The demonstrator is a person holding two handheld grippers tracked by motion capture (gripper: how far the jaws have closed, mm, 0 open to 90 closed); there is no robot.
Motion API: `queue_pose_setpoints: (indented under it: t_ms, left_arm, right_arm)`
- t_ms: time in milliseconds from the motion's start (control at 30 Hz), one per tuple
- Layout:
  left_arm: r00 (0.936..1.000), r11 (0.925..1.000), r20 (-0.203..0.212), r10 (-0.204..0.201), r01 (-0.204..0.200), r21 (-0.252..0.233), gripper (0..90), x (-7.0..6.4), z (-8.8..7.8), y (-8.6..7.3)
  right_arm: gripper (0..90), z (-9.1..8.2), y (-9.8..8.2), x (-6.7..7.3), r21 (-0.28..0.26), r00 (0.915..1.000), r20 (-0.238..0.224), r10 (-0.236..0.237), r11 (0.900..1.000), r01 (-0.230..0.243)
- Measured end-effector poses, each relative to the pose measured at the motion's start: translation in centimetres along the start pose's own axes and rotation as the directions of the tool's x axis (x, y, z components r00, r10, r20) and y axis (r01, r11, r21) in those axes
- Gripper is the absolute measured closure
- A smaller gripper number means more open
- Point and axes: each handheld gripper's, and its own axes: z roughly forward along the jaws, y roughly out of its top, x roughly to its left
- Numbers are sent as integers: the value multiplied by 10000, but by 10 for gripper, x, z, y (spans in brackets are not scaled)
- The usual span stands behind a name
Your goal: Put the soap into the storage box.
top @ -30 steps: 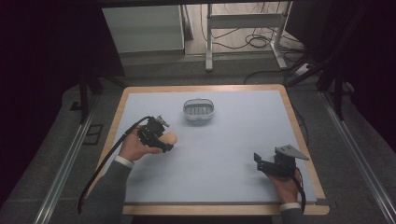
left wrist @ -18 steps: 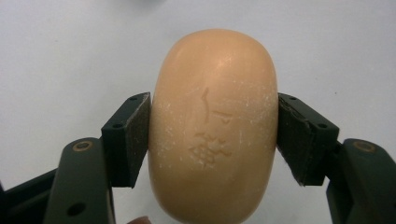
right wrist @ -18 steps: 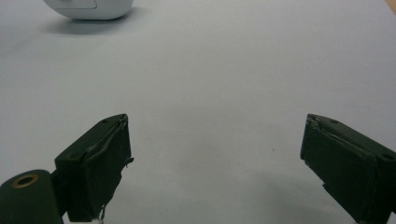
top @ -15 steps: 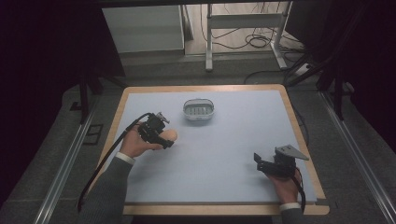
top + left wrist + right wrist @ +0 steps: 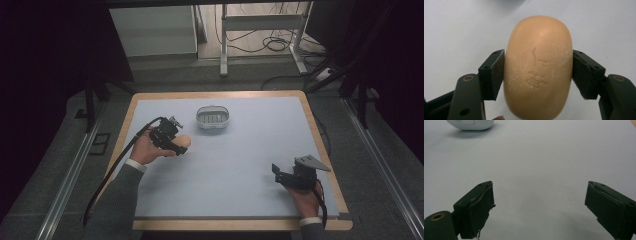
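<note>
Soap (image 5: 538,67) — a tan oval bar with a stamped mark — sits clamped between both pads of the left gripper (image 5: 172,142), at the table's (image 5: 250,165) nine o'clock side. White soap dish (image 5: 212,119) lies near, at its one o'clock. Right gripper (image 5: 292,177) — jaws apart, nothing between them — rests at five o'clock.

A lab: bare test table (image 5: 320,150) amid metal frames (image 5: 260,30) and floor cables (image 5: 280,45).

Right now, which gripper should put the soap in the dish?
Left. The left gripper is already shut on the soap, close to the dish. The right gripper is open, holds nothing, and sits farther off near the table's front right corner.
</note>
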Motion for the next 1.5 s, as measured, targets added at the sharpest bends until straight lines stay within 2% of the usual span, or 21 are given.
queue_pose_setpoints:
  t_ms: [567, 733, 867, 933, 1267, 1300, 1400, 1500]
  left_arm:
    - [9997, 9997, -121, 212, -211, 74, 322, 5, -4, 15]
    - [9998, 9999, -168, 130, -129, 56, 322, 6, -3, 18]
    - [9997, 9997, -150, 189, -187, 123, 322, 7, -2, 21]
    - [9999, 9999, 29, 136, -136, 65, 322, 9, 0, 24]
    - [9998, 9997, 14, 205, -205, 149, 322, 10, 2, 35]
    - [9996, 9996, 151, 253, -255, 156, 322, 10, 2, 37]
    - [9997, 9995, 21, 262, -263, 179, 322, 10, 2, 40]
    - [9997, 9996, 76, 235, -236, 131, 322, 11, 2, 43]
  right_arm:
    - [86, 0, 0, 0, 1, 10000, 5, 22, 10000, -22]
    - [86, 0, 0, 0, 2, 10000, 11, 9, 10000, -9]
    - [86, 0, 0, 0, 26, 10000, 23, -12, 10000, 12]
    - [86, 0, 0, 0, 39, 10000, 32, -4, 10000, 4]
    - [86, 0, 0, 0, 31, 10000, 32, 8, 10000, -8]
    - [86, 0, 0, 0, 29, 10000, 33, 6, 10000, -6]
    - [86, 0, 0, 0, 38, 10000, 35, -4, 10000, 4]
    - [86, 0, 0, 0, 38, 10000, 34, 1, 10000, -1]
